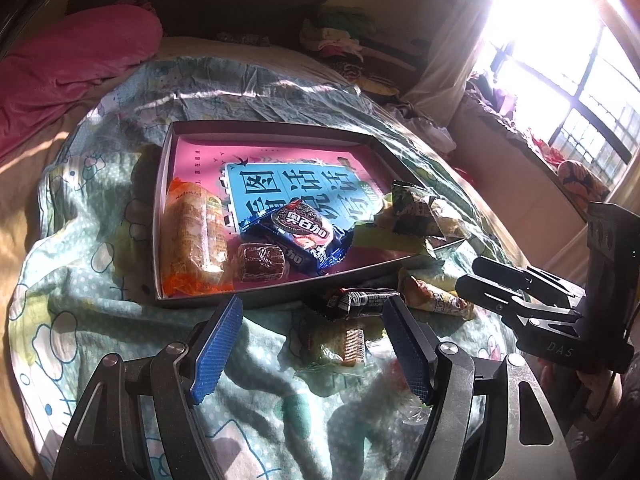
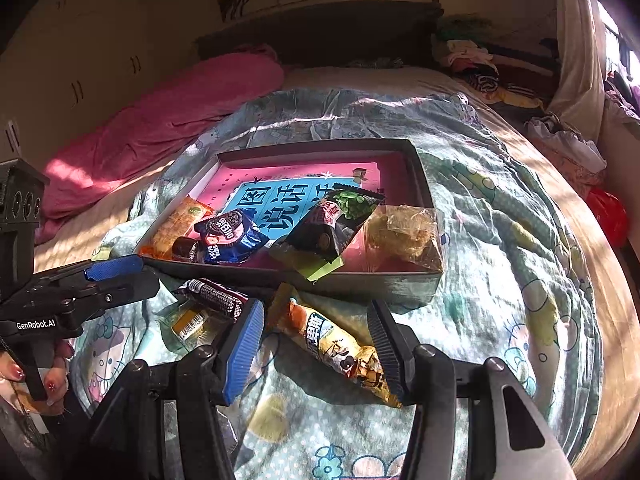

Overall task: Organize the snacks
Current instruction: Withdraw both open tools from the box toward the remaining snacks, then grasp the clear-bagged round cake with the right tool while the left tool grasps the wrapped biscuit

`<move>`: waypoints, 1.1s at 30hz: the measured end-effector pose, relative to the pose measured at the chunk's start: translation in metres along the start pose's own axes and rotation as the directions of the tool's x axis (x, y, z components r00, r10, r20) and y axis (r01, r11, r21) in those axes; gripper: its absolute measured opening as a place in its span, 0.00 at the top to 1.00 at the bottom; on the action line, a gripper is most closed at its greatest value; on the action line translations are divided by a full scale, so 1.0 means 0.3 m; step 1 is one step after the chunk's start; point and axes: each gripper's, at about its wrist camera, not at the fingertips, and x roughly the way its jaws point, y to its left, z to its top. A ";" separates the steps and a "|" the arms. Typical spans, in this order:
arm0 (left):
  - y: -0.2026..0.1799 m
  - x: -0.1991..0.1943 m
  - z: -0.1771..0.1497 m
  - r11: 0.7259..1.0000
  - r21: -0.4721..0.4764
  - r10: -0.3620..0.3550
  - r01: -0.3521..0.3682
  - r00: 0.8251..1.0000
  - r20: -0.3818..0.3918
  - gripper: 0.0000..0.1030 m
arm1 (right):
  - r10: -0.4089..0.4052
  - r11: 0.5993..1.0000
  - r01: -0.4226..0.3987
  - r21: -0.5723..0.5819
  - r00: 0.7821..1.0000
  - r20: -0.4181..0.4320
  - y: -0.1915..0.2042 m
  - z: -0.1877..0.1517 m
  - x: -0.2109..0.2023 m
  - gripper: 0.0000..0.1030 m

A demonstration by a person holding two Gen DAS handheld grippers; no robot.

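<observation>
My right hand-held gripper (image 2: 316, 344) points down at the bed (image 2: 500, 240), jaws apart around the yellow snack packet (image 2: 340, 346), not squeezing it yet. It lies just in front of the box (image 2: 424, 184). I think it is light, crinkly and slippery, and may crush, so I would pinch its middle softly. My left hand-held gripper (image 1: 316, 344) is released above the little green packet (image 1: 336, 342).
</observation>
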 end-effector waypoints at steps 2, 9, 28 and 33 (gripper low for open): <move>-0.006 0.005 -0.007 1.000 0.008 0.001 0.000 1.000 -0.012 0.28 | 0.008 1.000 -0.008 0.000 1.000 -0.009 0.011 -0.009 0.001 0.48; -0.039 0.020 -0.031 0.999 0.054 0.013 -0.010 0.999 -0.049 0.28 | 0.045 0.999 -0.045 -0.009 0.998 -0.042 0.057 -0.038 0.003 0.47; -0.022 0.071 -0.056 1.000 0.019 0.022 -0.020 0.992 -0.128 0.28 | 0.113 0.991 -0.122 -0.049 0.980 -0.162 0.193 -0.125 0.062 0.44; -0.020 0.078 -0.053 0.999 0.016 0.029 -0.027 0.991 -0.133 0.28 | 0.110 0.992 -0.120 -0.046 0.977 -0.182 0.216 -0.133 0.095 0.44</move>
